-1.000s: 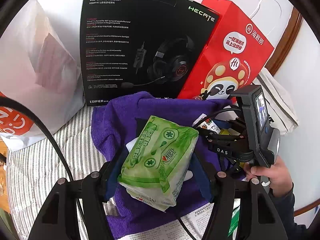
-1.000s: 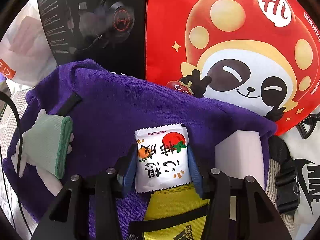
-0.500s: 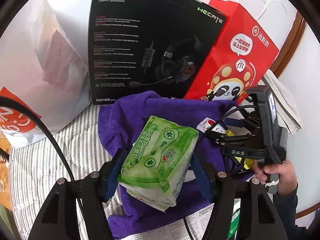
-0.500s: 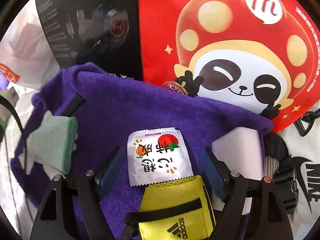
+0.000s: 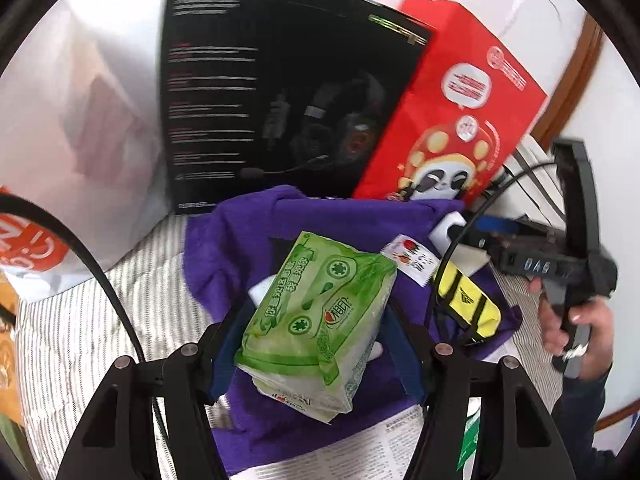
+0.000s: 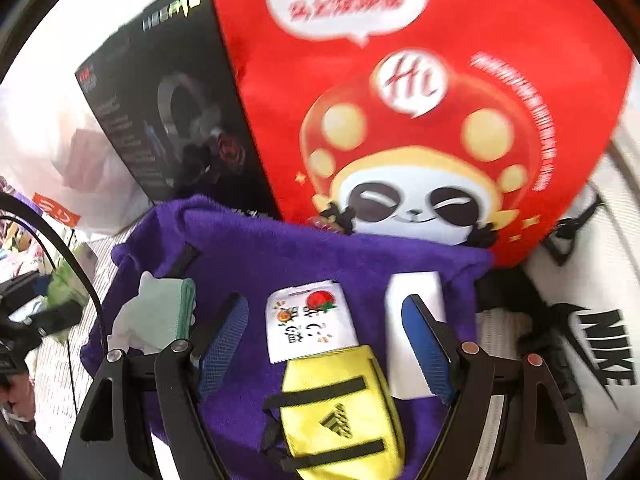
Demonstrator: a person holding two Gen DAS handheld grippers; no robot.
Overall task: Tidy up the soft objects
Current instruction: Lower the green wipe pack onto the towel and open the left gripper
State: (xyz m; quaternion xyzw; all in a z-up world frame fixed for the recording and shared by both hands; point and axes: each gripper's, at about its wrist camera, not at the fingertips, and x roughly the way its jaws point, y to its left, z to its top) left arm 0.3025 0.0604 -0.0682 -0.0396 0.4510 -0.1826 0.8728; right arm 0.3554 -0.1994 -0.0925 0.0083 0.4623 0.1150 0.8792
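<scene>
1. While the left gripper (image 5: 312,344) pinches the green plastic pack of tissues (image 5: 316,316) between its blue pads, the right gripper (image 6: 324,340) stands spread wide with nothing between its fingers.
2. The tissue pack is held above the near edge of the purple terry towel (image 6: 280,256), which is spread on a striped cloth (image 5: 100,312). Its long axis runs forward and slightly right, roughly along the left gripper's fingers.
3. On the towel lie a small white snack sachet printed with a tomato (image 6: 310,322), a yellow fabric pouch with black straps (image 6: 340,412), a white foam-like block (image 6: 416,292) and a pale green folded cloth (image 6: 160,320).
4. Deciding relation: the sachet lies directly ahead of the open right gripper, centred between its fingers, long axis along them, its near end overlapped by the pouch. The right hand is clearly the nearer to it; the pouch sits closer still, beneath the gripper's frame.
5. The white block lies just beside the right finger; whether they touch cannot be told.
6. Behind the towel stand a black headset box (image 5: 280,92) and a red paper bag with a panda print (image 6: 420,120).
7. Judgement: the left load awaits placing on the towel; clear space lies left of the sachet. Motion blur limits finer reading.
</scene>
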